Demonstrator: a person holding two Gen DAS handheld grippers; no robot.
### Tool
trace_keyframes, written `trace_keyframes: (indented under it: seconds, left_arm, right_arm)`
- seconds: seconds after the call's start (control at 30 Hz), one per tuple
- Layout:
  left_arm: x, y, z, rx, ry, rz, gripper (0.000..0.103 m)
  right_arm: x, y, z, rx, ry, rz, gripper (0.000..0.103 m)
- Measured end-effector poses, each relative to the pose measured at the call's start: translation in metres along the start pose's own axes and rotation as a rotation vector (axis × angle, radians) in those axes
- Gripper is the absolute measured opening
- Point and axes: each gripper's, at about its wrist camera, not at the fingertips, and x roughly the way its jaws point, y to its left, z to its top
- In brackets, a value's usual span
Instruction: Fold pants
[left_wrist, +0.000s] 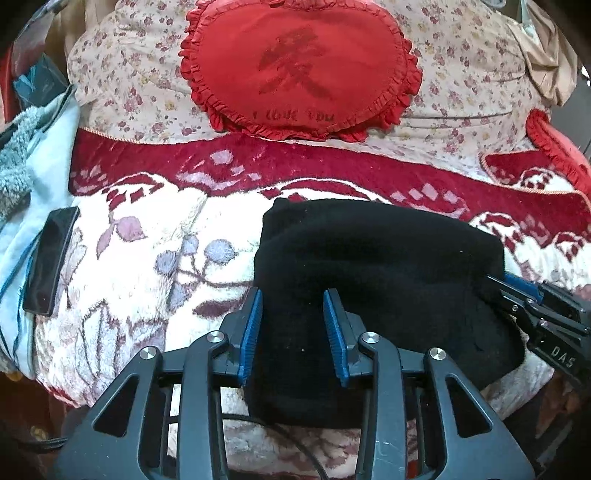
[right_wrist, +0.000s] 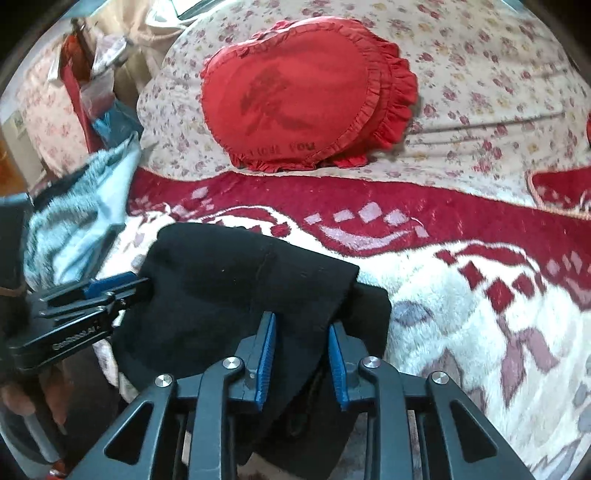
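The black pants (left_wrist: 376, 280) lie folded in a compact bundle on the red and white plush blanket (left_wrist: 147, 258) at the bed's near edge. My left gripper (left_wrist: 293, 299) is open, its blue pads either side of the bundle's left part. My right gripper (right_wrist: 302, 321) is open over the right part of the pants (right_wrist: 236, 295). The right gripper also shows in the left wrist view (left_wrist: 517, 291) at the bundle's right edge. The left gripper shows in the right wrist view (right_wrist: 122, 284) at the bundle's left edge.
A red heart-shaped ruffled pillow (left_wrist: 299, 70) lies on a floral quilt (left_wrist: 461, 66) at the back. A black phone (left_wrist: 51, 258) rests on light blue cloth (left_wrist: 44, 147) at the left. A second red pillow (left_wrist: 554, 147) is at the right.
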Motion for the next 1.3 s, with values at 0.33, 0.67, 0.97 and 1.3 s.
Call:
trace_keyframes:
  seconds: [0.33,0.67,0.97,1.3]
  left_arm:
    - [-0.001,0.03,-0.001,-0.167,0.014,-0.158,0.057]
    - [0.016,0.013,0.001,-0.111,0.02,-0.13,0.053]
    - [-0.003,0.003,0.036,-0.059,-0.066,-0.139,0.026]
    - [0.018,-0.015,0.054,-0.041,-0.039,-0.061,0.026]
  right_arm:
    - [-0.008,-0.042,-0.023,0.264,0.017,0.13,0.05]
    - [0.013,-0.038,-0.019,0.272,-0.009,0.218,0.044]
    - [-0.012,-0.029,0.019,0.174,-0.112,0.186,0.036]
    - [0.033,-0.058,0.03,0.188,-0.019,0.085,0.035]
